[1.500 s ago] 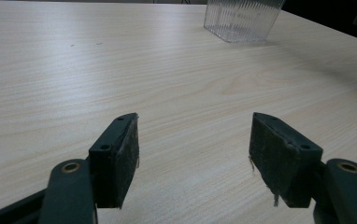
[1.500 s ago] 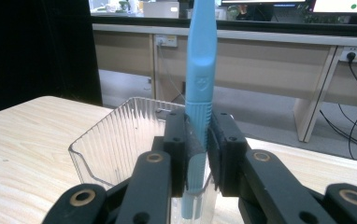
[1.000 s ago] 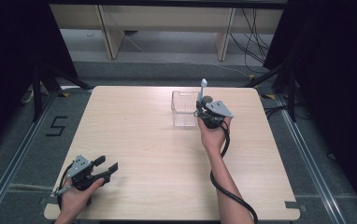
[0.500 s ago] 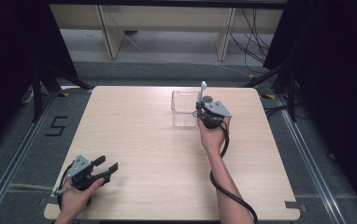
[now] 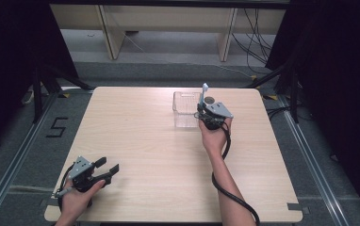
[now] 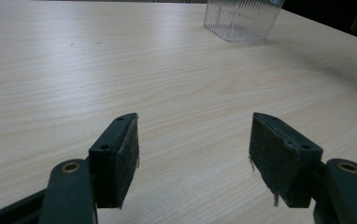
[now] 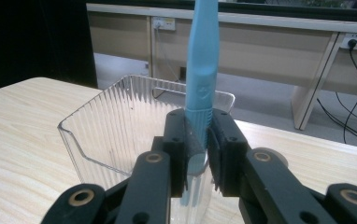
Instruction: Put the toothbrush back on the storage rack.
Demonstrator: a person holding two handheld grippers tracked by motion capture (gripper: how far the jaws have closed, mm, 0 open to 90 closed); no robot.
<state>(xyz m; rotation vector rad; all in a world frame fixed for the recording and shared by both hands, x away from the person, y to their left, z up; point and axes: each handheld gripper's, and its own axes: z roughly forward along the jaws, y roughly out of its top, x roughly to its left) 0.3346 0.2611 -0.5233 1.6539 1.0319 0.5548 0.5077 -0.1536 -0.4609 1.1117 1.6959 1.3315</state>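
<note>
1. The right gripper (image 7: 197, 154) is clamped on a pale blue toothbrush-like tool (image 7: 201, 70), held upright at the near right corner of the clear bin (image 5: 185, 109). Against the 2 earlier frames nothing has shifted, so the drop into the bin looks poised, not yet made.
2. The left gripper (image 5: 110, 168) rests wide and empty, well apart from the bin at the table (image 5: 135, 141) edge.

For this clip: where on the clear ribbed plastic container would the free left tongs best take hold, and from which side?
Probably the rim of a side wall of the clear ribbed plastic container, from above, one pad inside and one outside. It stands upright with its top open and its walls thin. The wall away from the right tongs seems best, since they hold a light blue plastic handle upright at the near rim.
</note>
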